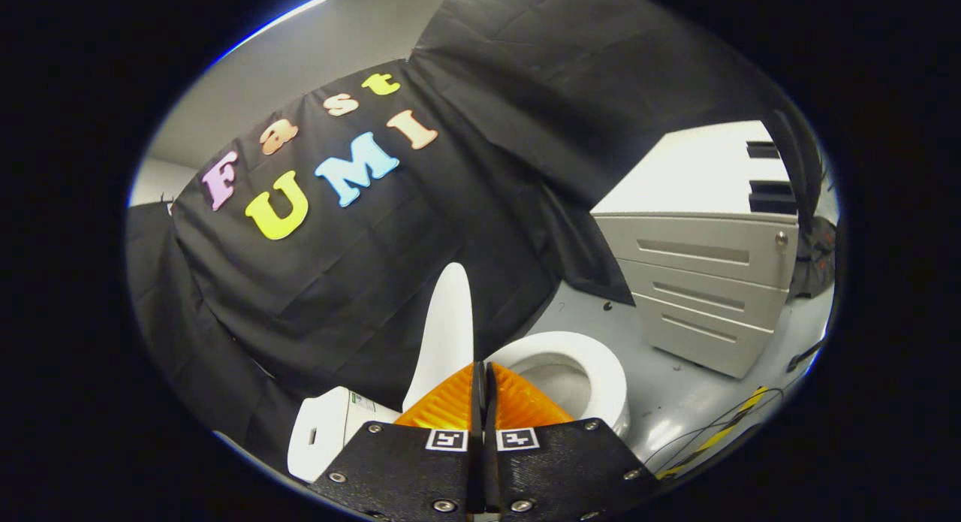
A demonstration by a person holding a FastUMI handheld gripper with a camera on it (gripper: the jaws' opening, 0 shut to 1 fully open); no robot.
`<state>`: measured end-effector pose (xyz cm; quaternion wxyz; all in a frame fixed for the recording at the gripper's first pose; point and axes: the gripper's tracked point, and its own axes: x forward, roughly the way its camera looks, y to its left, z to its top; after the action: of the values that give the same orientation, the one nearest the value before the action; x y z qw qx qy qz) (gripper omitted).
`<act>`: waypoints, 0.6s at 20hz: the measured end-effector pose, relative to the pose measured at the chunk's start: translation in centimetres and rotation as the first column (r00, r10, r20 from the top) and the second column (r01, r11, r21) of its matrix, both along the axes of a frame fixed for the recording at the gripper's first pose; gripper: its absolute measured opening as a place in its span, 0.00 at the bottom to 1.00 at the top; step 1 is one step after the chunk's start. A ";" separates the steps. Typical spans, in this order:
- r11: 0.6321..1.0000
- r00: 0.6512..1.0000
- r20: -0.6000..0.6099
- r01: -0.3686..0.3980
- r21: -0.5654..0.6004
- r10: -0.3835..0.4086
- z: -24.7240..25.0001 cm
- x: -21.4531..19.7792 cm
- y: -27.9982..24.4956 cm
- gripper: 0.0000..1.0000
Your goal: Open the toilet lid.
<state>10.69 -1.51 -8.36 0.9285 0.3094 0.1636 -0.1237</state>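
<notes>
1. Already the toilet lid [448, 323] stands raised, seen edge-on and tilted back toward the black cloth wall, just beyond the tips of the tool [480, 390]. The open seat ring and bowl [601, 372] lie beside it, just ahead of the orange fingers [518, 402] and off to one side.
2. My judgement: the opening step looks done or nearly so. The lid appears to rest past upright with nothing holding it.
3. The tool is clenched on nothing; its two fingers meet along a thin dark seam, and the lid sits apart from them, not between them.
4. The next move, I judge, calls only for drawing the tool clear without brushing the lid's edge, lest it tip forward and fall shut.
5. The tool points slightly down and forward over the toilet, rolled so the floor slants across the view.
6. Farther out, the white tank [330, 432] sits beside the lid, and a grey drawer cabinet [706, 274] stands well apart on the floor.
</notes>
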 end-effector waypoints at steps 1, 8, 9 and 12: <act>0.999 1.000 0.007 -0.014 -0.040 0.014 1.0 0.1 0.9 0.00; 0.966 0.994 0.044 -0.084 -0.243 0.098 6.0 0.4 6.7 0.00; 0.959 0.993 0.048 -0.093 -0.269 0.110 6.6 0.5 7.6 0.00; 0.935 0.987 0.063 -0.120 -0.333 0.149 8.3 0.6 10.4 0.00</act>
<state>11.29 8.86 -0.03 0.9796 0.1436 0.1208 -0.0719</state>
